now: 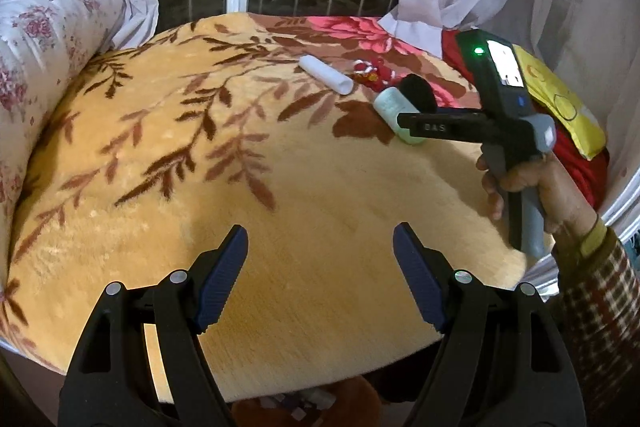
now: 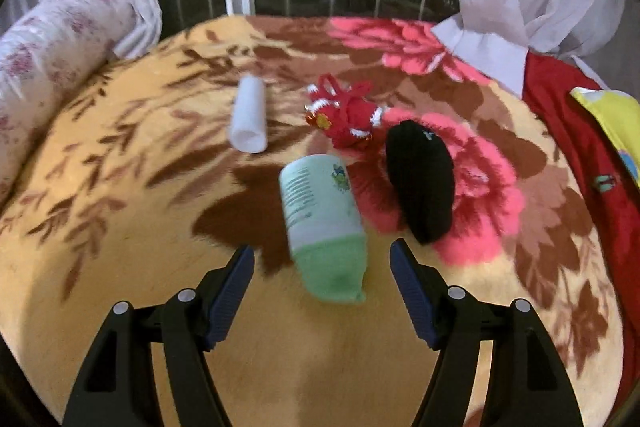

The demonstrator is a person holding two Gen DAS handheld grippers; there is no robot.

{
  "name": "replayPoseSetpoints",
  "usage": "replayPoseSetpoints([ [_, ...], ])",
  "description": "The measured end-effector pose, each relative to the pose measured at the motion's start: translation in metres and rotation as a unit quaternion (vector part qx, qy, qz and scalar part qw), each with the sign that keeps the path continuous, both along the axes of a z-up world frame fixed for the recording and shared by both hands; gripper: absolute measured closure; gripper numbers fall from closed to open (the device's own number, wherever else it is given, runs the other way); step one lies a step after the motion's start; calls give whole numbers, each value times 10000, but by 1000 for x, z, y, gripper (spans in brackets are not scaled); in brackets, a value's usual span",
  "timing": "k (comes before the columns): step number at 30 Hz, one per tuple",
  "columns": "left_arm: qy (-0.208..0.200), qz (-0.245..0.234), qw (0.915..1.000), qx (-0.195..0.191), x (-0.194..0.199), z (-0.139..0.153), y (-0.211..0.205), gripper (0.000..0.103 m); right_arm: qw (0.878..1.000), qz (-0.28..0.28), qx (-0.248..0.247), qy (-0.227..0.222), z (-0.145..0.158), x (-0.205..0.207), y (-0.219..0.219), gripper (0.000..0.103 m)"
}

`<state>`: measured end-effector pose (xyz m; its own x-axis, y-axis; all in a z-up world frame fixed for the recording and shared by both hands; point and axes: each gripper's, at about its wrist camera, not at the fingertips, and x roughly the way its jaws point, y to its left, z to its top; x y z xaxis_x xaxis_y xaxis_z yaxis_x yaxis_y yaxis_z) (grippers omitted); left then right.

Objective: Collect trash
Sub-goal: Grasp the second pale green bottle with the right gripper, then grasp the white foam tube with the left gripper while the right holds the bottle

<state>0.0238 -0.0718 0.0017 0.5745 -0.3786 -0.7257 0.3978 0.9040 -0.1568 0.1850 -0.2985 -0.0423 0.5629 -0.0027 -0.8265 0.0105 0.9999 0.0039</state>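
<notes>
Nothing collected yet: green roll [image 2: 324, 223], white roll [image 2: 249, 115], two others lie mid-blanket [image 2: 120, 287]. Both grippers' jaws spread, empty.

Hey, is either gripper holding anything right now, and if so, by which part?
Nothing is held. The left gripper is open over bare blanket; the right gripper is open, with the green sock roll lying loose ahead.

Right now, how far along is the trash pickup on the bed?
Nothing looks collected yet. Both the left gripper and right gripper are open and empty. The right one is lined up on the green-and-white roll. Left on the blanket: white roll, red bundle, black bundle.
</notes>
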Motion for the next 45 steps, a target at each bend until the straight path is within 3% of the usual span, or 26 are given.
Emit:
replayPoseSetpoints([
  [10,1,125,9997,195,20,-4,-10,30,9986,-48,-143,500,-23,46,0,34],
  [11,-18,129,9997,225,21,-4,-11,30,9984,-73,-122,543,-25,49,-1,39],
  [12,-35,130,9996,259,22,-5,-12,30,9981,-74,-61,603,-28,51,-2,51],
  [14,-29,128,9994,314,24,-6,-13,30,9979,-104,5,642,-31,53,-2,52],
  [18,-7,176,9991,390,29,-8,-14,30,9989,-197,-7,419,-25,46,-3,53],
  [21,-4,225,9987,449,34,-10,-14,30,9994,-180,245,189,-14,34,-4,53],
  [32,-3,311,9974,648,61,-18,-32,30,9932,-309,702,-880,35,-31,-3,53],
  [40,137,559,9974,431,135,-5,-63,30,9858,-514,419,-1543,67,-64,-10,52],
  [45,360,809,9955,332,190,-5,-88,30,9843,-513,410,-1638,68,-68,-13,52],
])
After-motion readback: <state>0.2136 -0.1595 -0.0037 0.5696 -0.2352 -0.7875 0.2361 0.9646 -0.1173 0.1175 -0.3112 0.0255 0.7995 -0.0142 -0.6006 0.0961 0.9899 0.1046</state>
